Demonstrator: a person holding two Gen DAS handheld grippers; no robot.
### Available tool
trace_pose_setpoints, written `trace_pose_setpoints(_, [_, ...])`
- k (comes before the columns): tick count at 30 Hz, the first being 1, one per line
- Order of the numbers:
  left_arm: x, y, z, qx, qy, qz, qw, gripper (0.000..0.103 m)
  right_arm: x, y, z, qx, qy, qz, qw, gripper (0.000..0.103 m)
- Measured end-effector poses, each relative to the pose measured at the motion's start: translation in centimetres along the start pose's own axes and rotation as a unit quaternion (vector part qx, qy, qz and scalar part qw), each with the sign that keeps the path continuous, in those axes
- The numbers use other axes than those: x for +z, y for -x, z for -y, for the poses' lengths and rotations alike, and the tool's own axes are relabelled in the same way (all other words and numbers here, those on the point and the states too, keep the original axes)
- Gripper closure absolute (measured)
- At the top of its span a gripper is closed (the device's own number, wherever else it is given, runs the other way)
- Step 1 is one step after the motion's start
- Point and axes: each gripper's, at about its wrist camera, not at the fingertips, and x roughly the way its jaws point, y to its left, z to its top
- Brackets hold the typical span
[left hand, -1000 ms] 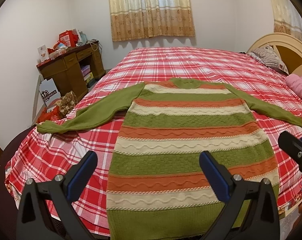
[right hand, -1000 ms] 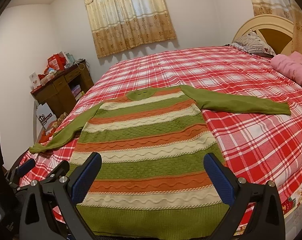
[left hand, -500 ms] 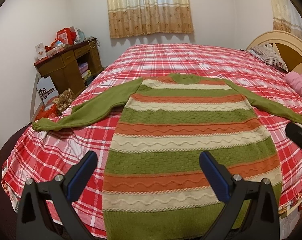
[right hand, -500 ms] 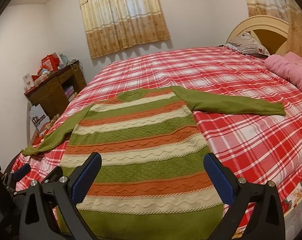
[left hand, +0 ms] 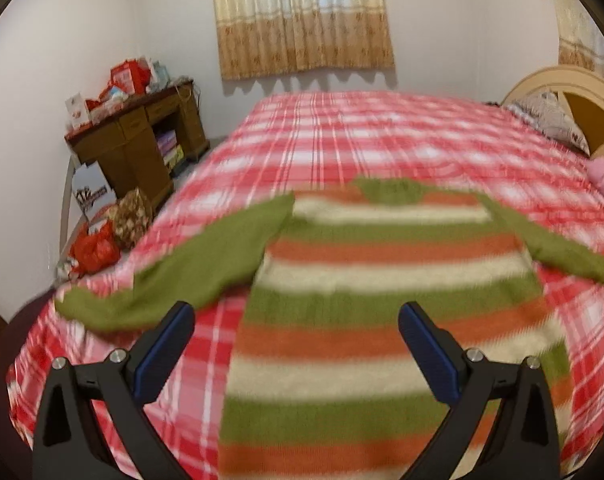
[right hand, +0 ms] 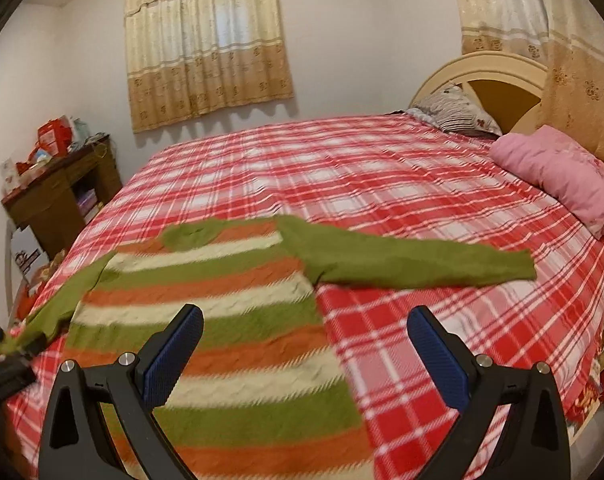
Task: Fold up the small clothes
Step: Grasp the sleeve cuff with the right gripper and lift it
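Your striped sweater (left hand: 366,292) lies flat and face up on the red plaid bedspread (right hand: 402,176), hem toward you, collar toward the far wall, both green sleeves spread out to the sides. Your left gripper (left hand: 295,348) hovers above the sweater's lower left part with its blue-padded fingers (left hand: 163,356) spread wide and nothing between them; the left sleeve (left hand: 173,280) stretches off toward the bed's edge just beyond the left finger. Your right gripper (right hand: 304,356) hangs over the garment's right edge, jaws likewise parted and empty, one finger above the knit stripes and the other above bare bedspread. The right sleeve (right hand: 414,260) lies straight out across the plaid, well ahead of that gripper. In the right wrist view, a dark blurred part of your left gripper shows at the left edge, near the left cuff. Both views are smeared by motion, so the knit detail is hard to read. A pink quilt (right hand: 562,176) sits near the cream headboard (right hand: 486,72), and a cluttered wooden desk (left hand: 141,140) stands by the far left wall under a yellow curtain (left hand: 302,16).
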Motion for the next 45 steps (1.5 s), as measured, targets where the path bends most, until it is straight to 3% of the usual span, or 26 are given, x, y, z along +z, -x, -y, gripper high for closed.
trace_pose_setpoints(5, [3.9,-0.4,0.1,-0.021,0.015,0.029,0.9992,0.000,2.1,-2.8,2.2,-0.006,-0.021,0.007,1.000,0.001])
trace_pose_setpoints(11, [1.8,-4.8,-0.7,-0.010,0.035,0.022,0.9991,0.000,2.4,-6.5,9.1,-0.049,-0.073,0.008,0.996,0.002])
trace_pose_setpoints(13, [1.3,-6.0,-1.1,0.000,0.040,0.014,0.9991,0.000,2.3,-8.0,12.8,-0.067,-0.092,0.004,0.994,0.008])
trace_pose_setpoints(14, [0.8,-7.0,-1.5,0.007,0.041,0.005,0.9991,0.000,2.2,-8.6,14.3,-0.077,-0.099,-0.002,0.992,0.017])
trace_pose_setpoints(15, [0.6,-7.7,-1.7,0.010,0.043,-0.001,0.9990,0.000,2.0,-9.6,16.7,-0.101,-0.108,-0.012,0.989,0.027])
trace_pose_setpoints(17, [0.1,-8.9,-2.1,0.019,0.051,-0.009,0.9985,0.000,1.8,-11.1,19.9,-0.136,-0.122,-0.031,0.983,0.033])
trace_pose_setpoints(21, [-1.2,-11.1,-2.5,0.051,0.073,-0.012,0.9960,0.000,1.3,-13.5,26.7,-0.211,-0.156,-0.053,0.963,0.034])
trace_pose_setpoints(24, [-2.2,-12.4,-2.2,0.063,0.075,-0.014,0.9951,0.000,1.3,-14.6,29.6,-0.225,-0.171,-0.063,0.957,0.034])
trace_pose_setpoints(30, [-3.4,-14.7,-1.4,0.079,0.054,-0.033,0.9949,0.000,0.4,-18.3,31.6,-0.215,-0.182,-0.125,0.951,0.034])
trace_pose_setpoints(35, [-3.6,-14.8,-1.3,0.065,0.054,-0.036,0.9958,0.000,0.0,-19.1,30.8,-0.239,-0.152,-0.123,0.951,0.035])
trace_pose_setpoints(37, [-3.6,-15.0,-1.6,0.054,0.063,-0.039,0.9958,0.000,0.0,-19.3,30.5,-0.225,-0.144,-0.121,0.956,0.047])
trace_pose_setpoints(39, [-3.7,-15.2,-2.2,0.036,0.079,-0.044,0.9952,0.000,0.2,-19.5,29.9,-0.219,-0.128,-0.122,0.959,0.077])
trace_pose_setpoints(42, [-3.8,-15.4,-2.6,0.022,0.093,-0.043,0.9945,0.000,0.5,-19.8,28.8,-0.221,-0.094,-0.126,0.963,0.091])
trace_pose_setpoints(45, [-3.9,-15.4,-2.3,0.025,0.088,-0.041,0.9950,0.000,1.1,-18.5,28.6,-0.197,-0.121,-0.111,0.967,0.096])
